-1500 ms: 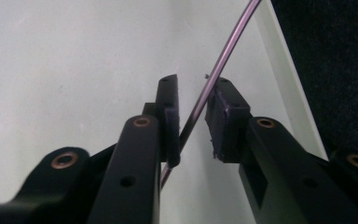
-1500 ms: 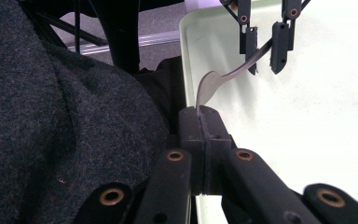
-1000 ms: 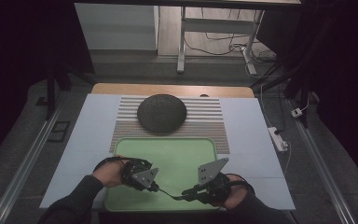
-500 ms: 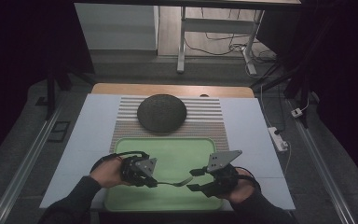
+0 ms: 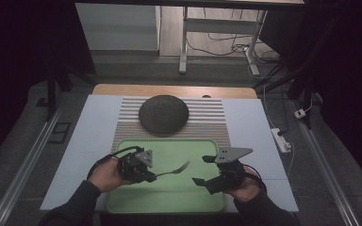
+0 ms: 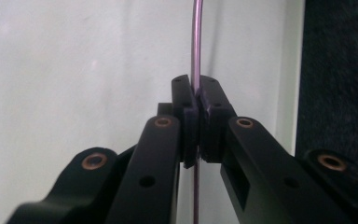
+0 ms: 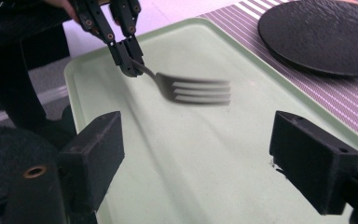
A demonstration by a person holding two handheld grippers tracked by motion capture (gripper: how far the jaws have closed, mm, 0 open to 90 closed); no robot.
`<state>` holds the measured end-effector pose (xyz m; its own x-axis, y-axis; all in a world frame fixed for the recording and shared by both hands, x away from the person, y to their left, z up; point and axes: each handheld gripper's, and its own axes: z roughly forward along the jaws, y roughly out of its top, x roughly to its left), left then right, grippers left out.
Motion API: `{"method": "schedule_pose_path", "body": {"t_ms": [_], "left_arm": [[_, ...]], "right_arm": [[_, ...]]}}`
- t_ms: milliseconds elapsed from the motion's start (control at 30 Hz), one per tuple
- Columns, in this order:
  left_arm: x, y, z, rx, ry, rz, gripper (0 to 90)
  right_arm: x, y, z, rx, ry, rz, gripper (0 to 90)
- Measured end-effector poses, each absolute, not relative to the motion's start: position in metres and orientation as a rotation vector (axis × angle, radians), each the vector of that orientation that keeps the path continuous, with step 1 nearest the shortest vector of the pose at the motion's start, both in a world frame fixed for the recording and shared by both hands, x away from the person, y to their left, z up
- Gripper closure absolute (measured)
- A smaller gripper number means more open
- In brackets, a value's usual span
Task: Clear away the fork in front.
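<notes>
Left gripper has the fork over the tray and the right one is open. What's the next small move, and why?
Probably carry the fork toward the dark plate and set it down there. The left gripper is clamped on its handle, tines in the air above the green tray. The right gripper is open, holding nothing.

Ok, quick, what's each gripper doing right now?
Left gripper: shut on the fork, gripping its handle, held above the tray.
Right gripper: open, jaws wide apart, holding nothing.
</notes>
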<state>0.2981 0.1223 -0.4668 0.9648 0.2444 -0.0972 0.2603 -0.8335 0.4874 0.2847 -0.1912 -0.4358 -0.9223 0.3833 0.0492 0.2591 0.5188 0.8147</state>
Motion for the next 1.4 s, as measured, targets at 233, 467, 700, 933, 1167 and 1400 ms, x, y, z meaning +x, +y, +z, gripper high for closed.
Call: {"method": "schedule_pose_path", "body": {"t_ms": [233,467,700,933,1167,1400], "left_arm": [[0.295,0.127,-0.467,2.568,0.559,-0.022,86.3],[0.297,0.139,-0.474,2.486,0.858,-0.031,86.3],[0.294,0.157,-0.482,2.421,1.083,-0.02,86.2],[0.289,0.176,-0.49,2.318,1.278,-0.045,86.2],[0.285,0.186,-0.499,2.251,1.456,-0.036,86.1],[0.285,0.183,-0.508,2.292,1.526,-0.026,85.9]], "right_arm": [[0.29,-0.194,-0.44,0.642,2.613,1.341,9.8],[0.29,-0.197,-0.44,0.65,2.606,1.348,9.6],[0.289,-0.207,-0.441,0.703,2.589,1.342,9.5],[0.286,-0.216,-0.445,0.752,2.574,1.264,6.2],[0.278,-0.224,-0.45,0.817,2.588,1.231,2.6],[0.267,-0.233,-0.45,0.826,2.574,1.19,2.6]]}}
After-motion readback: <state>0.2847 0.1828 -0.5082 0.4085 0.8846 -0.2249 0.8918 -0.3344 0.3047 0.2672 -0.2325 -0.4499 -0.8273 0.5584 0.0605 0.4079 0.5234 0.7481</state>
